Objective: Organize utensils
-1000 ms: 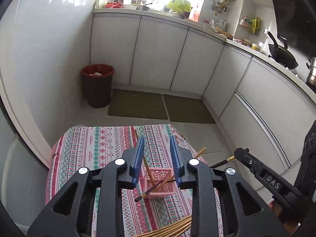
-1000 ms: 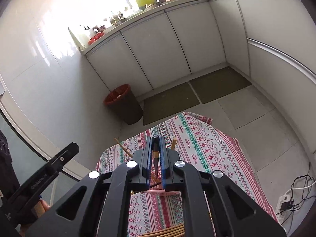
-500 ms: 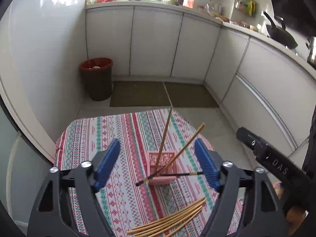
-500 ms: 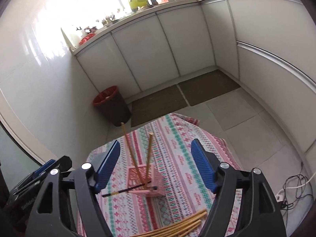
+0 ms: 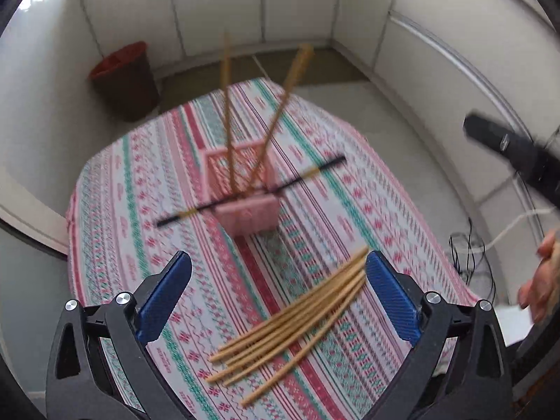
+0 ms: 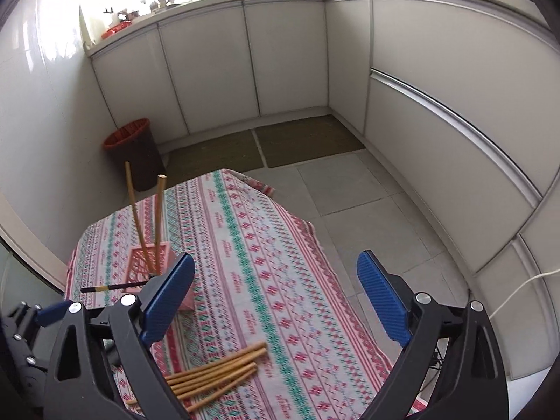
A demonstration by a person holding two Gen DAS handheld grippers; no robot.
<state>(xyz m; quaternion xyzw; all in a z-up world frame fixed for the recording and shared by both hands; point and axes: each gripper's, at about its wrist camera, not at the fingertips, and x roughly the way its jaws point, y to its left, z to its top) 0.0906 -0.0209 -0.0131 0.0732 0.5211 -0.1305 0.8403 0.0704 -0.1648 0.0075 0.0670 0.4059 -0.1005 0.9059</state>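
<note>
Left gripper (image 5: pixel 278 287) spread, empty, low centre frame above loose bamboo chopsticks (image 5: pixel 290 322). Right gripper (image 6: pixel 276 295) likewise spread. Pink holder (image 5: pixel 243 192) mid-frame holds two upright chopsticks; black chopstick (image 5: pixel 252 192) lies across rim. Risk: grabbing whole bundle scatters sticks; nudging holder tips it.

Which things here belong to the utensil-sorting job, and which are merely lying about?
Belong to the job:
- pink holder
- two wooden chopsticks standing in it
- black chopstick lying across its rim
- loose wooden chopsticks on the cloth
- left tool and right tool, both open

Just lying about:
- red waste bin
- floor mats
- white cable
</note>
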